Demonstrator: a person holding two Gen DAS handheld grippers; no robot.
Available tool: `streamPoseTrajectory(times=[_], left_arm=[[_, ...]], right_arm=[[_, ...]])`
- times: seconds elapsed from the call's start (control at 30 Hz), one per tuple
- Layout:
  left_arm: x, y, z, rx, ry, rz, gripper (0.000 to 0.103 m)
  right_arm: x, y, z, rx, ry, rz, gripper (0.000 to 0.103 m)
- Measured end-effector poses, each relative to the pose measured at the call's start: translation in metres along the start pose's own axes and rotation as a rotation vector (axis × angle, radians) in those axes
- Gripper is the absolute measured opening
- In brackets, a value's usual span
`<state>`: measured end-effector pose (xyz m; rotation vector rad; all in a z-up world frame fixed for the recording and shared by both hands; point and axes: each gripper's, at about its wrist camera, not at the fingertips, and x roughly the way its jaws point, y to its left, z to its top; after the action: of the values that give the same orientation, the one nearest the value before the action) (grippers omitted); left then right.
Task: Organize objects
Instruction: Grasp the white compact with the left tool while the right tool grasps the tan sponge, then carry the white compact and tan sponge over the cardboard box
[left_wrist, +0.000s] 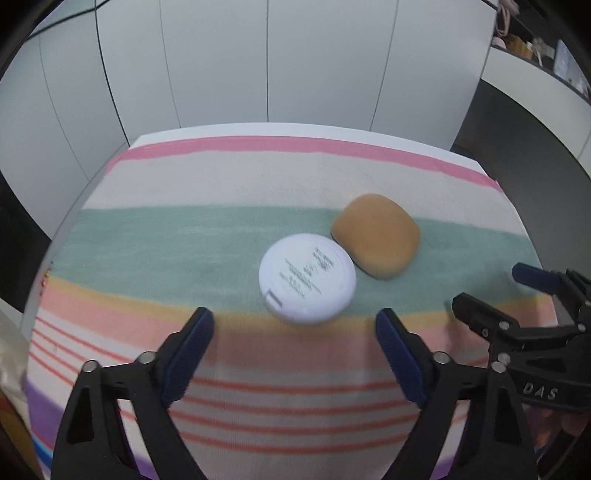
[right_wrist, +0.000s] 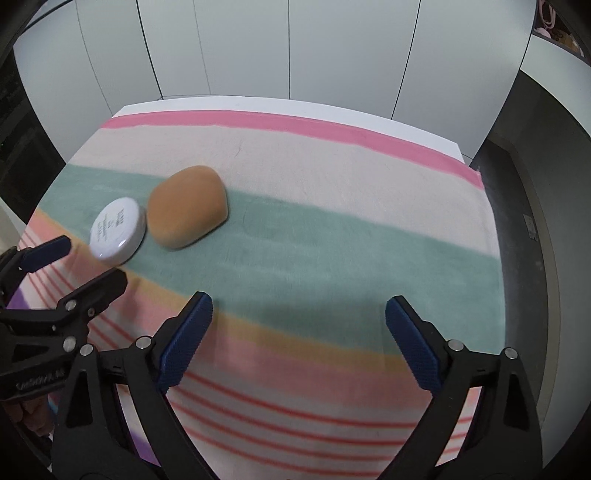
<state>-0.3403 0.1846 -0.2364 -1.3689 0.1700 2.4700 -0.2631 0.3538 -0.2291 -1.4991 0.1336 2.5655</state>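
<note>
A round white compact case with small print on its lid lies on the striped cloth, touching a tan bread-like bun behind it to the right. My left gripper is open and empty, just short of the case. My right gripper is open and empty, with the bun and the case ahead to its left. The right gripper shows at the right of the left wrist view, and the left gripper shows at the left of the right wrist view.
The striped cloth covers a white table whose far edge stands before a pale panelled wall. A dark floor lies to the right. A shelf with small items is at the far right.
</note>
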Motion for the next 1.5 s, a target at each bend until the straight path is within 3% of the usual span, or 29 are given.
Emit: streamPoseTrajectory(times=[0.17,0.2,0.23,0.27,0.4,0.53,0.67,0.8,0.97,1.2,1.5], left_arm=[[0.011,0.003,0.013,0.010,-0.021,-0.006,0.078],[0.011,0.003,0.015,0.013,-0.023,-0.011,0.075],[0.011,0.003,0.018,0.022,-0.029,-0.011,0.062],[0.011,0.004,0.019,0.026,-0.029,0.001,0.059],[0.006,0.022,0.017,-0.002,-0.015,0.007,0.059],[0.000,0.050,0.013,-0.038,-0.014,0.074,0.059],[-0.007,0.074,0.006,-0.081,0.000,0.077,0.059],[-0.011,0.079,-0.001,-0.072,0.002,0.082,0.059],[-0.022,0.077,-0.005,-0.095,0.002,0.065,0.059],[-0.051,0.062,-0.001,-0.101,-0.006,0.047,0.059],[-0.119,0.042,0.005,-0.085,-0.041,0.036,0.058]], right_arm=[[0.007,0.007,0.009,-0.021,-0.010,0.011,0.097],[0.009,0.010,0.010,-0.026,-0.004,0.025,0.097],[0.010,0.013,0.011,-0.034,-0.005,0.027,0.097],[0.011,0.016,0.013,-0.035,-0.008,0.025,0.097],[0.015,0.031,0.019,-0.038,-0.017,0.068,0.097],[0.025,0.053,0.031,-0.051,-0.026,0.082,0.097],[0.036,0.071,0.044,-0.078,-0.041,0.051,0.095],[0.034,0.081,0.052,-0.088,-0.064,0.048,0.066],[0.028,0.086,0.049,-0.097,-0.051,0.048,0.063],[-0.010,0.074,0.043,-0.076,-0.060,0.049,0.063],[-0.088,0.060,0.031,-0.022,-0.094,0.049,0.063]])
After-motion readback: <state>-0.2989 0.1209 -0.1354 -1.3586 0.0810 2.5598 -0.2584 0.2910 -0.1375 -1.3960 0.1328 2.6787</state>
